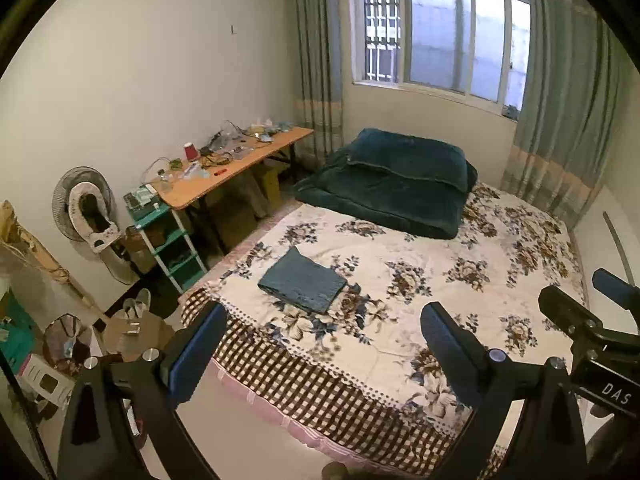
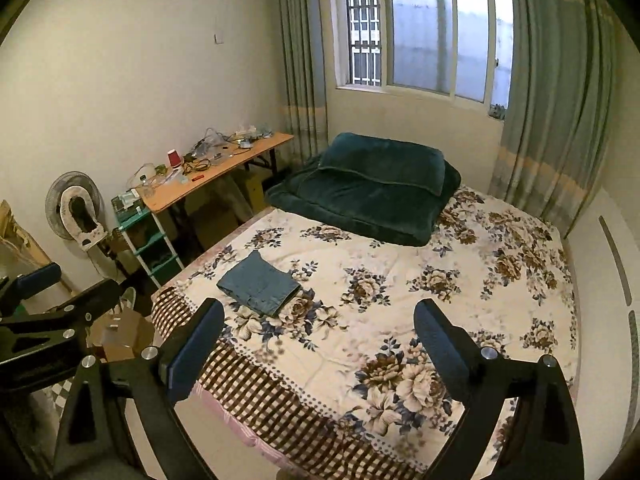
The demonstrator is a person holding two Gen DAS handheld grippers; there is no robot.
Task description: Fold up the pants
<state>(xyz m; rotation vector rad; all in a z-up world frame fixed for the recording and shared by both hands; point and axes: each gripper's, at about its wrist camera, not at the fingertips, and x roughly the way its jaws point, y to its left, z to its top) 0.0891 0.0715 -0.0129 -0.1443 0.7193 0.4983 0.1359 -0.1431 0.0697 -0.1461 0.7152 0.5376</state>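
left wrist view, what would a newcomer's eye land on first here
The folded blue pants lie alone near the floral bedspread's front left corner. Behind them a dark green quilt is piled at the head of the bed, under the window. Both the left gripper and right gripper hang open, holding nothing.

Bed [image 1: 400,360] with floral cover, folded blue pants [image 1: 303,281] flat near its left front corner, dark green quilt [image 1: 392,182] heaped at the far end

Before you: blue-grey pants [image 1: 302,281] on cream bedspread [image 1: 460,312] with brown-and-blue florals, dark teal quilt [image 1: 392,184] beyond.
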